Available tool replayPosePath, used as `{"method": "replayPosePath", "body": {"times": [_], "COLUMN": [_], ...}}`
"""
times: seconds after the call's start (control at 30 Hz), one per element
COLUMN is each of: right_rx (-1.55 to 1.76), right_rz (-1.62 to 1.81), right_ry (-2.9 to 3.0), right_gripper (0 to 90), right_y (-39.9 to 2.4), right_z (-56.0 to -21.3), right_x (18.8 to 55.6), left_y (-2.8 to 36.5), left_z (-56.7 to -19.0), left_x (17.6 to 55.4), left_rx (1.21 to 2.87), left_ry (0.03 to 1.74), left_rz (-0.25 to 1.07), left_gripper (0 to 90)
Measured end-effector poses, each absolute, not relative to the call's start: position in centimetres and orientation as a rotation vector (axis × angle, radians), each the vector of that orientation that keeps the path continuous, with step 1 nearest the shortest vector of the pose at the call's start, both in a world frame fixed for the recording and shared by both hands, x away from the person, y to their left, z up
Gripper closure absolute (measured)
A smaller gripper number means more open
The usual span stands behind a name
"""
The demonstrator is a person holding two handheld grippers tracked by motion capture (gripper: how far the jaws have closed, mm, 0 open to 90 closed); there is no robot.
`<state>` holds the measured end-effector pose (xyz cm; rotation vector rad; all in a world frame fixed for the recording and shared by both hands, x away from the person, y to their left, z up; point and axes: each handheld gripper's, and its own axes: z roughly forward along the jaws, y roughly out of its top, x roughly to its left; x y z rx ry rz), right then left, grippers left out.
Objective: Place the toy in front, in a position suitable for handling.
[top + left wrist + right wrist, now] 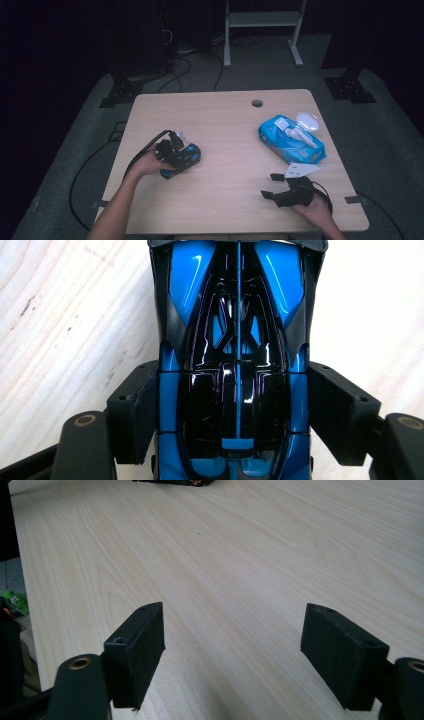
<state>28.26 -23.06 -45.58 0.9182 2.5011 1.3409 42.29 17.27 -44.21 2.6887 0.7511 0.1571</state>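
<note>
Looking down from the high view: left tongs [186, 156] straddle a blue toy car [182, 159] toward the bench's [225, 120] left edge; right tongs [274, 186] idle near the front right corner, beside a blue wipes pack [290, 140].

Left gripper view: pads [137, 412] flank the car's [235, 365] waist, seemingly pressing, a grip across the narrow body.

Right gripper view: the jaws stand spread over bare bench, released.

Light wooden table [225, 125] with one round hole [257, 103] near its far edge. Grey floor [390, 145] beneath. Black cables [175, 75] trail across the floor. White frame stand [262, 30] behind. Surroundings dark; table lit from above.
</note>
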Motion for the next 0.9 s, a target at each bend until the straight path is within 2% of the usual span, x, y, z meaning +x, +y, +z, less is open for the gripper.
{"method": "replayPosePath", "body": {"times": [0.9], "right_rx": [0.91], "right_rz": [1.35], "right_ry": [2.486], "right_gripper": [24.5], "right_y": [-23.3], "right_z": [-45.3], "right_x": [28.1], "left_y": [17.8], "left_z": [-42.7], "left_x": [42.0], "left_rx": [2.611], "left_ry": [0.734], "left_rz": [0.136], "left_gripper": [27.9]}}
